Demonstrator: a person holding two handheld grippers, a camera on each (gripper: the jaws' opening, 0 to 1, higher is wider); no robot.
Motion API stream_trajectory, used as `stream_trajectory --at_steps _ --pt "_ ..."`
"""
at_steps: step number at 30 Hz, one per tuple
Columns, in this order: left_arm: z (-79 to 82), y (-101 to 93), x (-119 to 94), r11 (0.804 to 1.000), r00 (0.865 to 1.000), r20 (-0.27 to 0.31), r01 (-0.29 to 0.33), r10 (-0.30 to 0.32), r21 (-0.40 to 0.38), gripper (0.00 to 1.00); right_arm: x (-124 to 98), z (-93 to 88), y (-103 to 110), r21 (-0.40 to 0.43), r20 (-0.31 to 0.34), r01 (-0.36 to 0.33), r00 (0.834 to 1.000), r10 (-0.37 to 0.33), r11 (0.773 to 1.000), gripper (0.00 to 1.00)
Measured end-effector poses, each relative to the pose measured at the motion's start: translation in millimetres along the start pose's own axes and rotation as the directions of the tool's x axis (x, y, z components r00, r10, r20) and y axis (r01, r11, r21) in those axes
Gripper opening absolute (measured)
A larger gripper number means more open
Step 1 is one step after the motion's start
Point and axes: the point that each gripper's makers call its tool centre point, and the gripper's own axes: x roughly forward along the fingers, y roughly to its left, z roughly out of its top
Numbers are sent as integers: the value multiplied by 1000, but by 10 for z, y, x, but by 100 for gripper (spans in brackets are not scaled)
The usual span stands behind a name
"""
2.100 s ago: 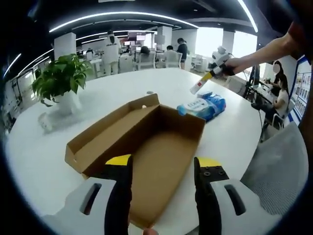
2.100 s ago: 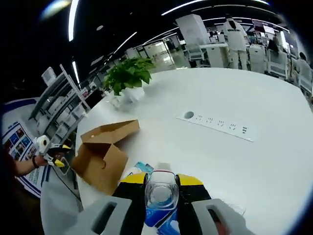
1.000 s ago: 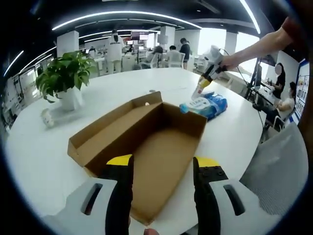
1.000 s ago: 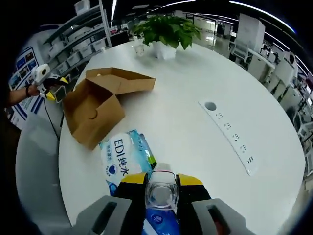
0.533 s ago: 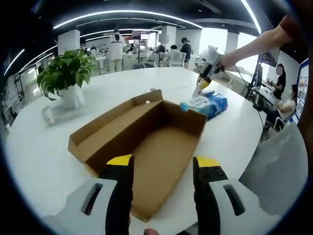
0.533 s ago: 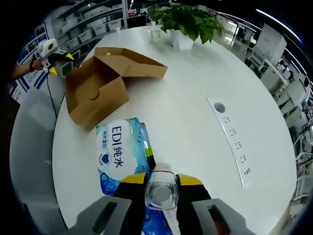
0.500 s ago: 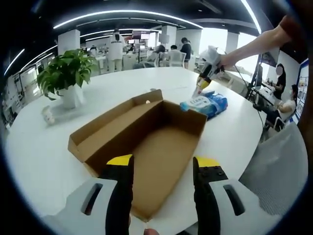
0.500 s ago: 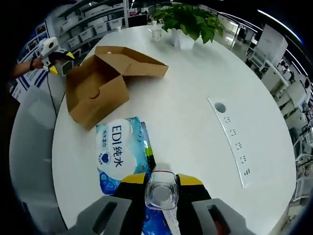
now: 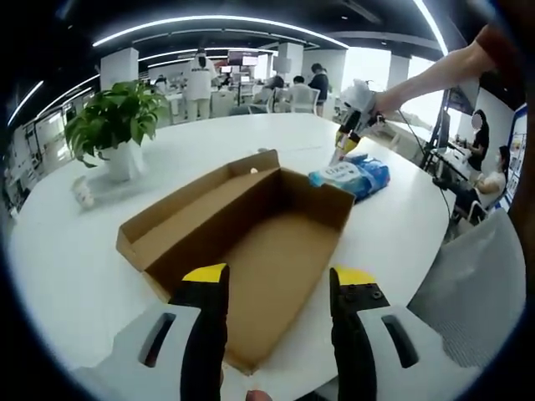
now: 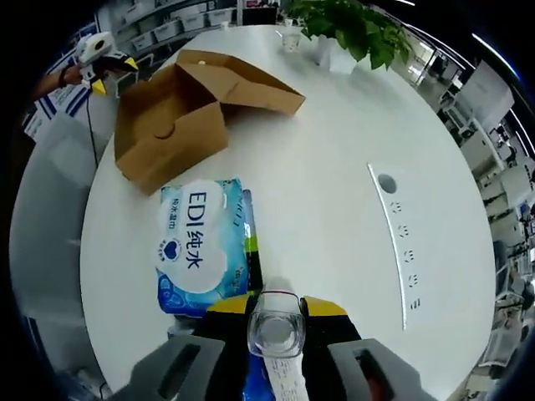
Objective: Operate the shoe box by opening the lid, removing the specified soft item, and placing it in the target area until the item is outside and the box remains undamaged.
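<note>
The soft blue pack of wipes (image 10: 203, 248) is lying flat on the white table (image 10: 326, 175), outside the shoe box (image 10: 171, 125). It is sitting just beside the box, near the short end wall, with a little bit of table between them. In the left gripper view you are seeing the pack (image 9: 352, 175) past the far end of the box (image 9: 251, 234). I think it is lying there because that spot is where it should go.

The pack's long side is running from your right gripper (image 10: 275, 322) toward the box. The label is facing up, and the letters are reading along its long side.

Your right gripper is hanging just over the near end of the pack. Its two yellow-tipped jaws are close together, with a clear thing sitting between them. I cannot tell if they are pinching the pack or not.

The box is lying open, with its lid folded back, and it is looking whole. Your left gripper (image 9: 273, 288) is waiting over the near end of the box, with its jaws spread apart and nothing in them.

A green plant (image 9: 117, 117) is standing well apart from the box
</note>
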Motion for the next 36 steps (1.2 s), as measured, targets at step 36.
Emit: stream_trajectory --at_steps 36 --pt "-31 50 6 1000 1000 -8 -4 4 -13 48 118 43 -35 -150 -91 -70 994 57 986 19"
